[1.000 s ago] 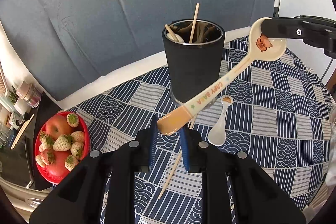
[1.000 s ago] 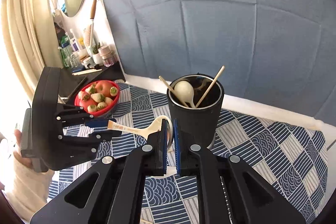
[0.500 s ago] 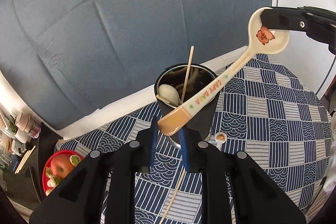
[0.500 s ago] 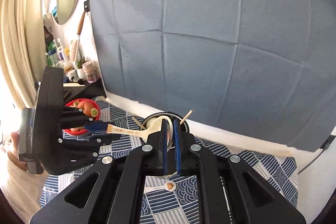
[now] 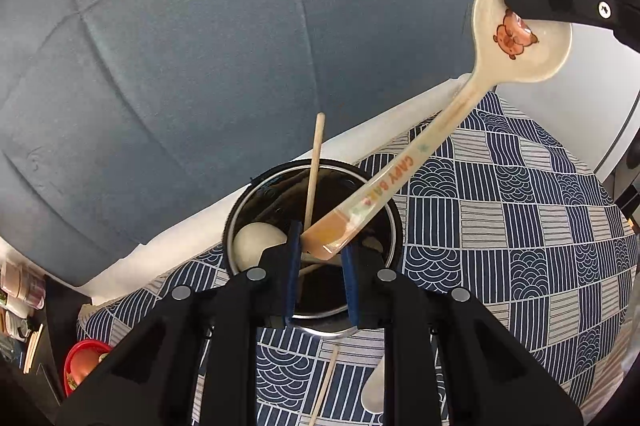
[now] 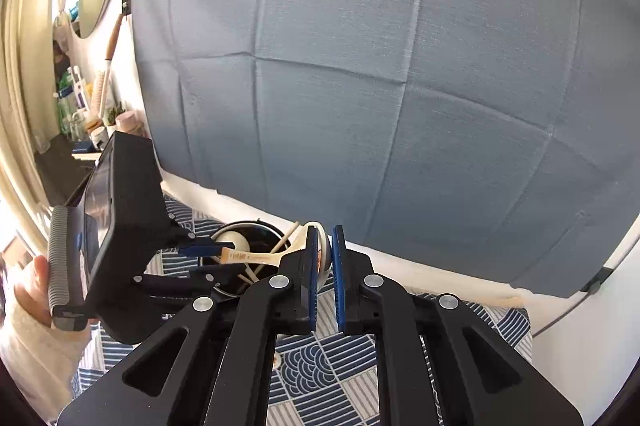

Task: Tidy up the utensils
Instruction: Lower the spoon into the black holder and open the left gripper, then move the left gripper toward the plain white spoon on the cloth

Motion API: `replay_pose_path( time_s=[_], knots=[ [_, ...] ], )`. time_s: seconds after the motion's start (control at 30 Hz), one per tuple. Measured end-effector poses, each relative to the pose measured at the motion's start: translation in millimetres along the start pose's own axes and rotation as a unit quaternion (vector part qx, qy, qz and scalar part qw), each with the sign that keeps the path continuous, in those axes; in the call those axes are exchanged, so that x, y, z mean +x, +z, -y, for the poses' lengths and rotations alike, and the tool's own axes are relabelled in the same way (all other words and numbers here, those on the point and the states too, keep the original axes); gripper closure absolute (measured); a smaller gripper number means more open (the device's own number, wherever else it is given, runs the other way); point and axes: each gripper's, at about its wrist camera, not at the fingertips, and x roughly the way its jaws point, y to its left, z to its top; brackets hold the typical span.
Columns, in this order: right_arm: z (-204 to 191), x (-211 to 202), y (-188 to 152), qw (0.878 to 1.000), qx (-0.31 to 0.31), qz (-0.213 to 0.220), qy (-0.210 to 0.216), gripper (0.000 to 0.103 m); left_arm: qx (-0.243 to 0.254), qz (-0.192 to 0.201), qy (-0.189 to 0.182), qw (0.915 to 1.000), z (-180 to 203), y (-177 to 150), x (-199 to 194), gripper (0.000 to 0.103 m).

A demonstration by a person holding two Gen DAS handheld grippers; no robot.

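Currently the capybara spoon [image 5: 404,182] is in the air above the black utensil holder [image 5: 390,226], gripped at both ends: left gripper [image 5: 320,258] clamps the orange handle tip, right gripper [image 6: 323,258] is closed on the bowl. Holder stands near the table's [image 5: 520,226] back edge, already holding a white spoon [image 5: 256,240] and a chopstick [image 5: 314,170]. Another chopstick [image 5: 326,382] and small spoon [image 5: 374,386] lie on the tablecloth toward the front edge.
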Motion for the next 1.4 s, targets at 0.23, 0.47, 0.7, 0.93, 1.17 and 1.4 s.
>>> replay_pose_path(
  time_s=[0.23,0.47,0.7,0.93,1.17,1.4],
  knots=[
    [4,12,-2,1.0,0.004,-0.006,-0.002,0.096,0.014,-0.003,0.008,0.9999,4,1,13,0.083],
    [-1,14,3,1.0,0.007,0.0,0.016,0.096,0.029,0.001,0.011,0.9995,6,0,16,0.083],
    [-8,23,5,0.999,0.007,0.001,0.038,0.075,0.037,0.048,0.036,0.9975,6,-6,3,0.024],
    [10,12,0,0.997,0.058,0.042,0.01,0.017,0.053,0.078,0.08,0.9923,3,-16,-19,0.006],
    [10,4,-10,0.997,0.064,0.036,-0.01,0.014,0.051,0.079,0.077,0.9926,6,-27,-33,0.006],
    [12,-11,-29,0.996,0.079,0.046,-0.009,0.011,0.04,0.082,0.085,0.9922,12,-44,-51,0.006]
  ],
)
